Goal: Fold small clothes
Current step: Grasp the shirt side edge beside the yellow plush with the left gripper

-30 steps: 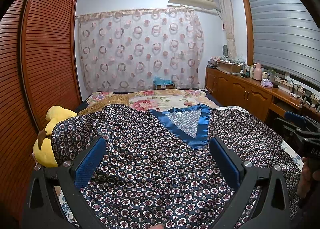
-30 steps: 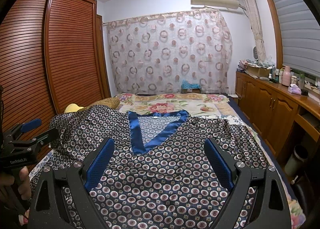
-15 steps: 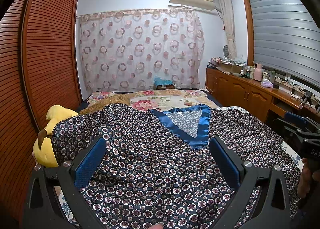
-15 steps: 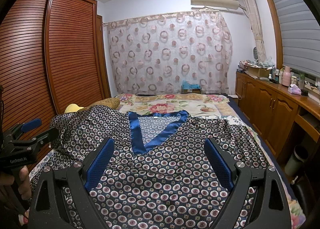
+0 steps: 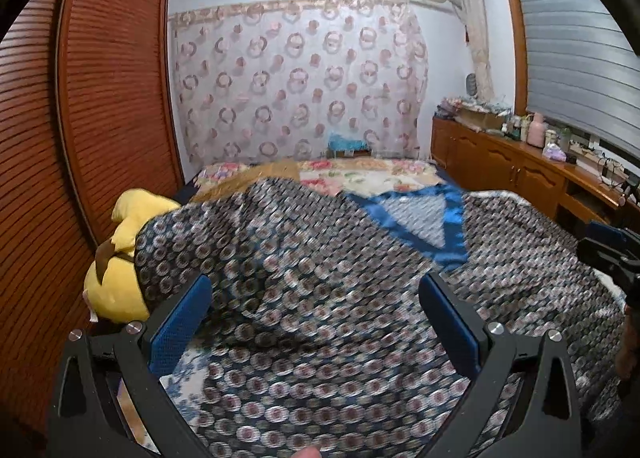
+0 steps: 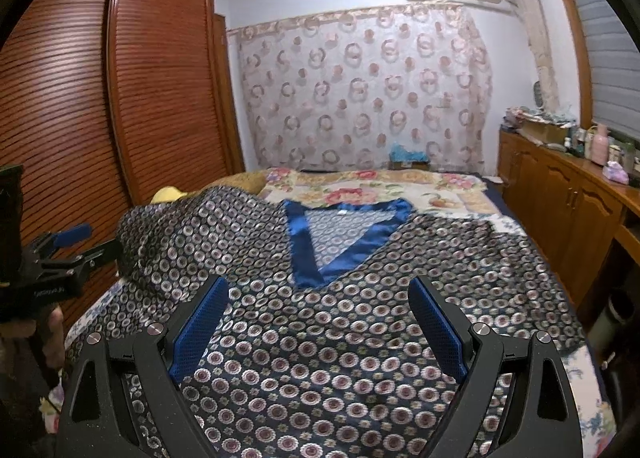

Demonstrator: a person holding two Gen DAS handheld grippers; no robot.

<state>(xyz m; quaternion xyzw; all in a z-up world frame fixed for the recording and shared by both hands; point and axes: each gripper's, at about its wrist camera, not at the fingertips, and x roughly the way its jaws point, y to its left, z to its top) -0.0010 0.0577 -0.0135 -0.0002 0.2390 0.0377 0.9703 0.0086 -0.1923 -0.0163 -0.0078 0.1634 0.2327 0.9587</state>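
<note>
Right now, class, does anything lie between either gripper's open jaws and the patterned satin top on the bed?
Nothing visible does. The navy circle-patterned satin top lies spread directly ahead of the left gripper and the right gripper.

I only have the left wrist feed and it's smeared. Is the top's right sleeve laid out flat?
Observer: In the right wrist view the top is sharp; its right sleeve lies spread on the bed, not folded.
Operator: Is the right gripper holding cloth?
Observer: No. The right gripper is open, its jaws wide apart above the top's front.
Operator: Anything left of the bed I can't see?
Observer: The left gripper shows from the side at the bed's left edge, near the raised left sleeve.
</note>
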